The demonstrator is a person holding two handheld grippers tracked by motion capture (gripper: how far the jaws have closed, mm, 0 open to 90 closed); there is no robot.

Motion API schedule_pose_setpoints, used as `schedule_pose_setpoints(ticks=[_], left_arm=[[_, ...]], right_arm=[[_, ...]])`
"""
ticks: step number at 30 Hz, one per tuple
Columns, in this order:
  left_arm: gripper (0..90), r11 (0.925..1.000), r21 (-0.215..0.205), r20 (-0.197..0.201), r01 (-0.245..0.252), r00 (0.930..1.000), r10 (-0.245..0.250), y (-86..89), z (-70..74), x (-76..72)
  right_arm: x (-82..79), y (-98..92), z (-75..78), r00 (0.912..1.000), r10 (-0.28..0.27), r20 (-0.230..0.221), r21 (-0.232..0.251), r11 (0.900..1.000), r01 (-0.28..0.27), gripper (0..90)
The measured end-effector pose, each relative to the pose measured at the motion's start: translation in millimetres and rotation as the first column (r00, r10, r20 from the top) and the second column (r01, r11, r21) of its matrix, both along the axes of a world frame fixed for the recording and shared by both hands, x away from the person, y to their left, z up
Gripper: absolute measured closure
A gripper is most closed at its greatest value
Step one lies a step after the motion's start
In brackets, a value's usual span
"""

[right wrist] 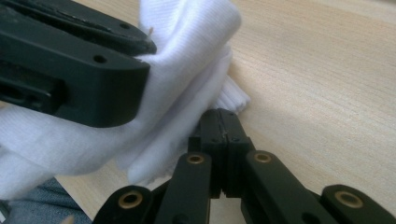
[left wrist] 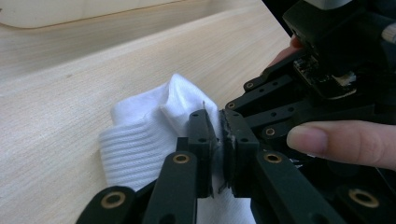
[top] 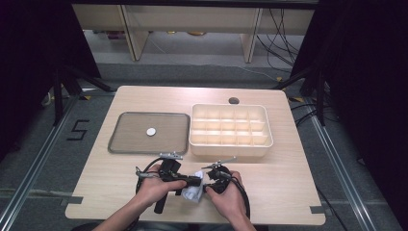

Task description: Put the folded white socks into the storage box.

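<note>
A white ribbed sock (top: 193, 193) lies bunched on the wooden table near its front edge, between my two grippers. My left gripper (top: 196, 181) comes in from the left. In the left gripper view its jaws (left wrist: 218, 135) are shut on a fold of the sock (left wrist: 135, 135). My right gripper (top: 208, 184) comes in from the right, its body (left wrist: 327, 56) close behind the sock. In the right gripper view its jaws (right wrist: 219, 116) are pressed together with the tips against the sock (right wrist: 187, 60). No fabric shows between them. The left gripper's jaw (right wrist: 70, 70) crosses that view's upper left, holding the sock.
A grey metal tray (top: 120, 144) sits at the middle left with a small white disc (top: 151, 131) in it. A cream box (top: 231, 150) divided into several compartments stands to its right. A cable hole (top: 234, 100) lies near the table's far edge.
</note>
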State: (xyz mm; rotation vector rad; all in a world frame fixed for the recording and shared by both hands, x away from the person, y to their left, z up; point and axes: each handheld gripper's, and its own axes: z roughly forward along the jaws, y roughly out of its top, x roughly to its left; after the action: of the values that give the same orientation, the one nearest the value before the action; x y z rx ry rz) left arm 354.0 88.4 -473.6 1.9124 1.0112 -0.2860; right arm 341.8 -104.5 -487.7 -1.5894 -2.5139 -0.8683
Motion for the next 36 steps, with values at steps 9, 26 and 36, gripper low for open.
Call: schedule_pose_setpoints(ticks=[9,26,36], left_arm=[[82.3,1.0000,0.004,0.007,-0.002,1.0000,0.002,0.2,-0.3,-0.1],[82.5,0.9977,0.063,0.043,0.022,0.9988,-0.025,-10.1,-9.9,-5.5],[82.5,0.9968,0.078,0.061,0.020,0.9978,-0.025,-11.7,-9.3,-6.6]], right_arm=[[0.9,2.7,-1.2,0.9998,0.019,0.008,0.005,1.000,-0.019,90.0],[10.6,-23.5,13.1,0.9972,-0.072,0.020,0.068,0.995,0.071,78.8],[25.5,-20.7,30.3,0.9960,-0.088,0.017,0.172,0.982,0.084,67.5]])
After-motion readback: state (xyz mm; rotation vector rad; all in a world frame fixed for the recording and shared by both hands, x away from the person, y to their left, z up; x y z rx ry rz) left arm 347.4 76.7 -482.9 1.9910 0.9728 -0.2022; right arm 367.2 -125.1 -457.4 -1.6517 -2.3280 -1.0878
